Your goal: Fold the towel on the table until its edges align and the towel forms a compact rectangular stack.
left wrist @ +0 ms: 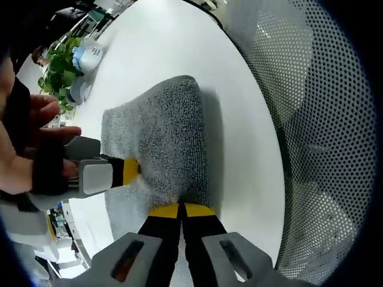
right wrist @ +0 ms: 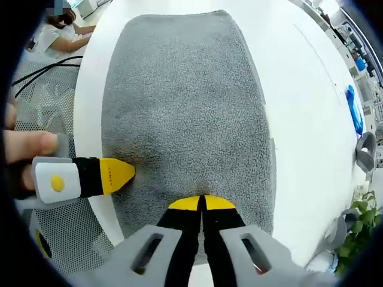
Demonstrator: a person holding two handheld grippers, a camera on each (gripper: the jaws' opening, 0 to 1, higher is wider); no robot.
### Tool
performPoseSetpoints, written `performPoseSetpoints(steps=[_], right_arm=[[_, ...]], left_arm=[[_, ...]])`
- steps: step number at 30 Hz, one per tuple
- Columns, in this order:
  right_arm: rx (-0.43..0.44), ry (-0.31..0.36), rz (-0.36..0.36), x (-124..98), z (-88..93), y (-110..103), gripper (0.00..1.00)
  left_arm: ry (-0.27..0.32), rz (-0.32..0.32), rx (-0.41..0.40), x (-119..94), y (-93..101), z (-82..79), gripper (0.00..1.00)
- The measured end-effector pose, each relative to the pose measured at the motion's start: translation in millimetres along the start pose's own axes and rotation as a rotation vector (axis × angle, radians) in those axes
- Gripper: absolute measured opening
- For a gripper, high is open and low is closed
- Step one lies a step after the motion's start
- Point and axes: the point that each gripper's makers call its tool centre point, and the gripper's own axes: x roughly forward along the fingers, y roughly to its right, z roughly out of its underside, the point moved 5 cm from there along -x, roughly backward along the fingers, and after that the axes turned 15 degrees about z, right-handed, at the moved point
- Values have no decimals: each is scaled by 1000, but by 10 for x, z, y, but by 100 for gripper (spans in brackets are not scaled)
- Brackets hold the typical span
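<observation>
While clamped tight on the near edge of the grey towel (right wrist: 185, 113), both the right gripper (right wrist: 200, 203) and left gripper (left wrist: 181, 209), with towel spread across the white table (right wrist: 305, 119), potted plant (left wrist: 60, 75) beyond.

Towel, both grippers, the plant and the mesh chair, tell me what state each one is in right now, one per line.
Towel: lying on the white table, pinched along its near edge by both grippers.
Left gripper: shut on the towel edge.
Right gripper: shut on the towel edge.
Potted plant: upright at the table's far side.
Mesh chair: standing at the table's rim.
</observation>
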Motion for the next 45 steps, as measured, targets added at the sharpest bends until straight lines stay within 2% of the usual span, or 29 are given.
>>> performPoseSetpoints(steps=[2, 8, 12, 17, 22, 26, 32, 34, 37, 40, 43, 45], right_arm=[[14, -7, -6, -5, 9, -13, 0], [33, -5, -6, -26, 26, -60, 0], [43, 33, 10, -52, 61, -98, 0], [49, 64, 17, -59, 75, -113, 0], [93, 86, 13, -57, 88, -118, 0], [133, 92, -11, -69, 101, -137, 0], [158, 91, -31, -73, 105, -160, 0], [150, 89, -39, -80, 102, -180, 0], [157, 83, -51, -91, 99, -210, 0], [151, 81, -39, -96, 97, -229, 0], [130, 78, -20, -101, 87, -247, 0], [118, 74, -11, -110, 85, -270, 0]], left_arm=[[-7, 3, 7, -10, -4, 22, 1], [6, -1, -87, -31, 10, 103, 1], [6, 6, -100, -30, 4, 134, 1], [41, 20, -161, -43, -5, 172, 1], [122, 53, -307, -51, -21, 221, 1], [186, 61, -361, -59, -6, 274, 1], [332, 89, -590, -65, -1, 376, 1], [359, 96, -605, -69, 20, 414, 1], [395, 125, -674, -67, 20, 451, 1], [422, 116, -742, -64, 22, 461, 1], [434, 119, -744, -62, 25, 476, 1], [448, 132, -782, -56, 16, 485, 1]])
